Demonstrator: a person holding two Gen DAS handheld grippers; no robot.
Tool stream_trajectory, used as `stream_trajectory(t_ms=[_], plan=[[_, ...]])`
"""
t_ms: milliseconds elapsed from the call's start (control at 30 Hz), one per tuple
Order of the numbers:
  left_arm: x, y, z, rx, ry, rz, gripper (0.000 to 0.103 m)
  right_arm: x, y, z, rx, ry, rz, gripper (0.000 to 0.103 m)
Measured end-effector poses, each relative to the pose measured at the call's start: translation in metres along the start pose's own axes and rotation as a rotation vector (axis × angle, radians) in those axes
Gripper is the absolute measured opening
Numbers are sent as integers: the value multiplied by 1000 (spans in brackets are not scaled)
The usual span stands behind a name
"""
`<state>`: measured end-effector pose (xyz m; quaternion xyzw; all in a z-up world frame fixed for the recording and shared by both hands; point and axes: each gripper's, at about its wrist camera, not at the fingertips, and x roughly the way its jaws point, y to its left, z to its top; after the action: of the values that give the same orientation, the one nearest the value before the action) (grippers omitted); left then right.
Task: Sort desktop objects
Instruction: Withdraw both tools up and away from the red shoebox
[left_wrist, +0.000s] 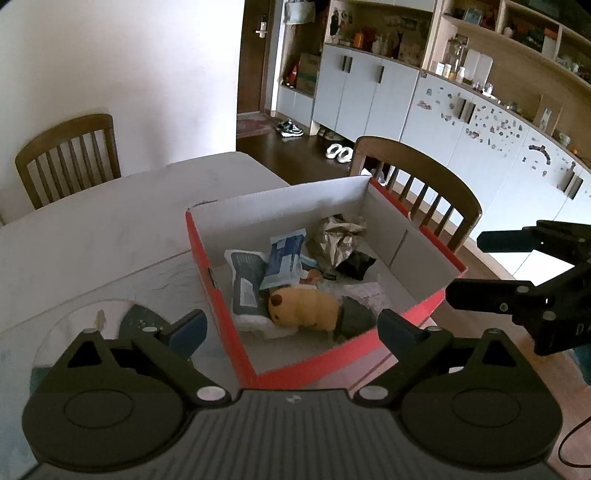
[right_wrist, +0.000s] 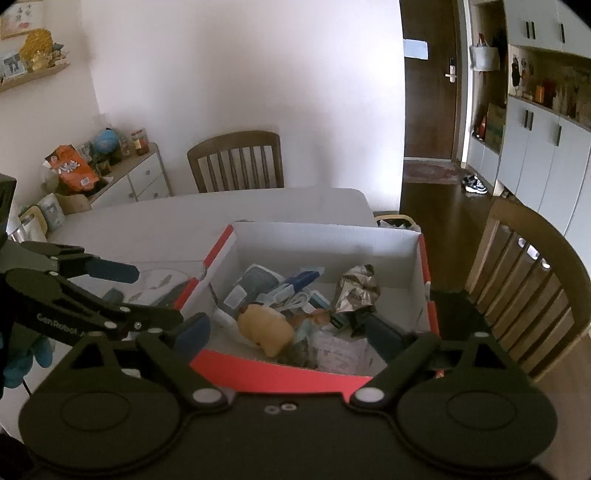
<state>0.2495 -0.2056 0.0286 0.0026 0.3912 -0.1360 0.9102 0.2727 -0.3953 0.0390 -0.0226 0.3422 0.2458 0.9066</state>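
Hovering over the near rim of the red cardboard box with white inside walls, both tools are empty. Left gripper: blue-padded fingers spread wide, nothing between them, straddling the box's near corner. Right gripper: fingers likewise wide apart, nothing held, poised above the box's near wall.

Step, as I read it: sorting looks nearly or fully done, a drop into the box apparently complete, both tools free. Next move calls for either backing off or locating any leftover item on the white tabletop; little loose remains visible there, only a dark flat patch by the near-left edge, unclear what.

Inside the box, near to far: tan plush toy with dark face patch close to the near wall, just ahead of the left gripper; white paper sheet in the near-right corner; grey-and-white pouch along the left wall; blue-and-white plastic packet mid-box; crumpled silver-brown foil bag toward the far wall. Brown wooden slat-back chair stands beyond the table's far edge.
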Motion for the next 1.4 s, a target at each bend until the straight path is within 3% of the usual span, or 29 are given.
stream_trajectory(t_ms=[567,733,1400], plan=[[-22,-7,-28,-43,-6,18,99,-18,5,-18,14,-16,6,95],[-24,-9,-29,-37,-21,-15,99,-20,7,-20,9,-27,13,95],[-16,-17,-28,-12,-35,24,99,-20,0,-21,16,-17,-2,96]])
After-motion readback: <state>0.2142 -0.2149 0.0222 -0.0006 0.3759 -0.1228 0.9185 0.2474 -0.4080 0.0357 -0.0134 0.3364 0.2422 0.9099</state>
